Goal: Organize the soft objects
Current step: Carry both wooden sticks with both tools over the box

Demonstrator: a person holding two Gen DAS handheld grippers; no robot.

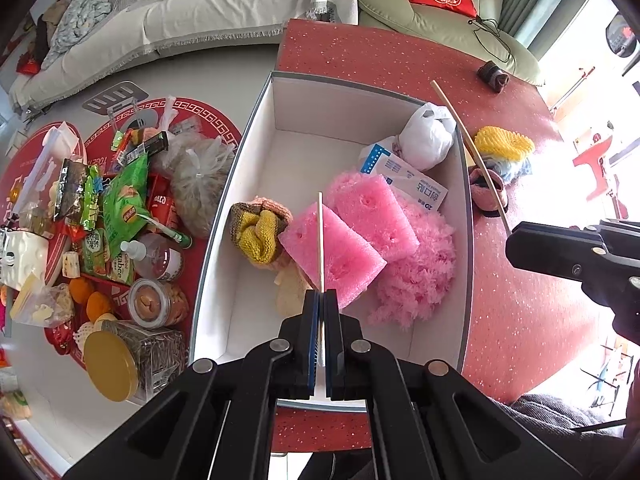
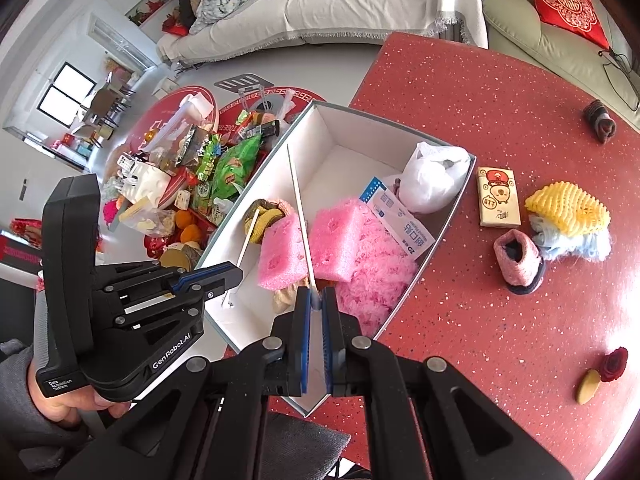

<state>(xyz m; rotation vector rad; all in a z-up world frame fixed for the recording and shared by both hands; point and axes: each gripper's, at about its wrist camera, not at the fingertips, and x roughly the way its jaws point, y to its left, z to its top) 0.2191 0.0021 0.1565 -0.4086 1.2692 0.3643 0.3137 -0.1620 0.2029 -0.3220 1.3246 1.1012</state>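
A white box [image 1: 256, 128] [image 2: 440, 236] stands on the red table and holds two pink sponges [image 1: 336, 254] [image 2: 280, 252], pink fluff [image 1: 420, 276], a knitted yellow-brown piece [image 1: 258, 226], a white bag [image 1: 426, 136] and a mask pack [image 1: 412, 186]. My left gripper [image 1: 320, 294] is shut on a thin stick [image 1: 320, 240] above the box. My right gripper [image 2: 316, 294] is shut on another thin stick [image 2: 300, 208]. On the table lie a pink knitted sock [image 2: 518, 260], a yellow mesh sleeve [image 2: 568, 208], blue fluff [image 2: 576, 244] and a tissue pack [image 2: 498, 196].
Snacks, jars and bottles [image 1: 120, 220] crowd a red tray left of the box. A dark rolled sock [image 2: 600, 120] lies far back on the table, a red rose [image 2: 614, 364] and yellow slice [image 2: 588, 386] at the right. A sofa [image 2: 320, 4] stands behind.
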